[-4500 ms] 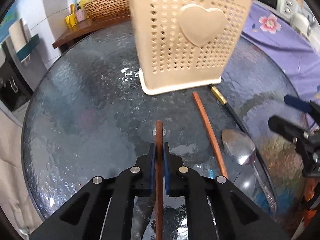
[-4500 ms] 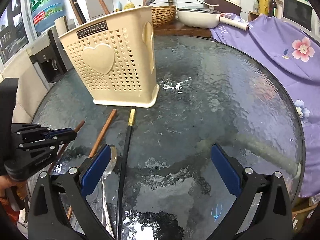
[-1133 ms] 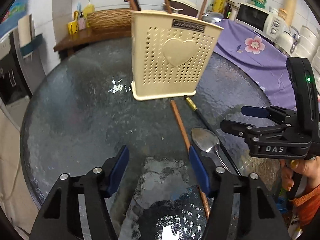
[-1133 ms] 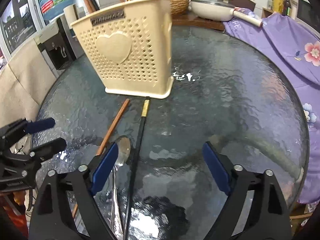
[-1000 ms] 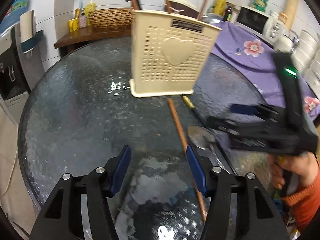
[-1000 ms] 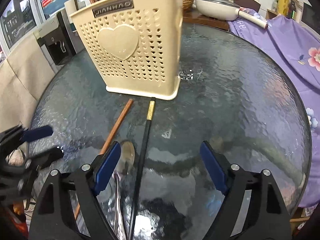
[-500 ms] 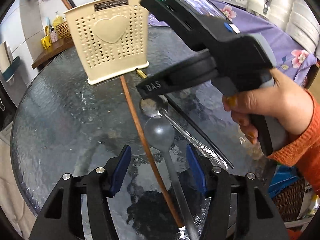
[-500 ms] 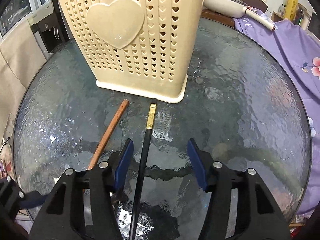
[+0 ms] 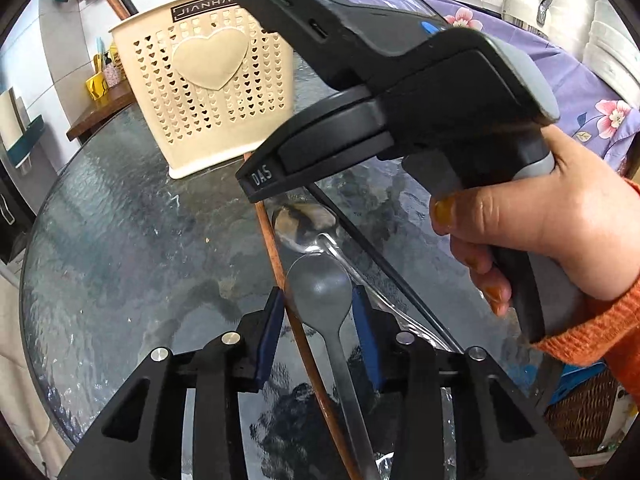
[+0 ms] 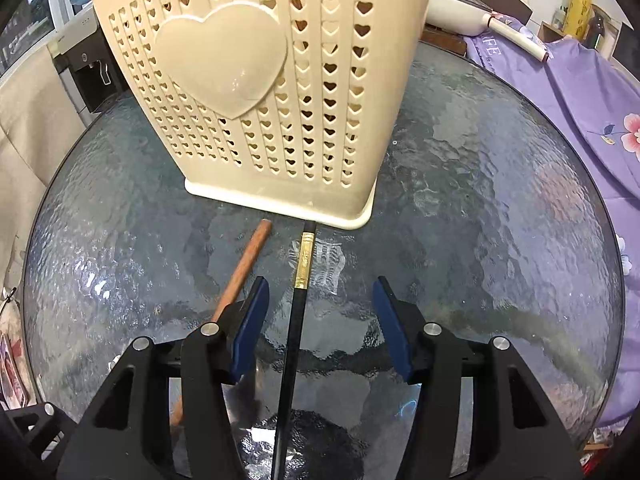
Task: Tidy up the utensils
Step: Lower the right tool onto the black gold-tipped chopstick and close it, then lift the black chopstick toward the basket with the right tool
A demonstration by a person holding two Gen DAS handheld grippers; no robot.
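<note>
Left gripper (image 9: 318, 306) jaws, just narrowing, flank grey spoon (image 9: 320, 292) bowl on glass table (image 9: 120, 240); contact unclear. Right gripper (image 10: 316, 312) apart astride black chopstick (image 10: 294, 332). Both stiff, light, slippery; grip mid-shaft. Caddy (image 10: 280, 100) beyond.

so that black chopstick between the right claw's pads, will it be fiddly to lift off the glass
Probably a bit fiddly. The black chopstick is thin and lies flat on the glass table, so the right claw has little height to bite on. It looks glossy, so it may slip. It looks stiff and straight, so it should not droop once held, though it could swivel if gripped off centre.
</note>
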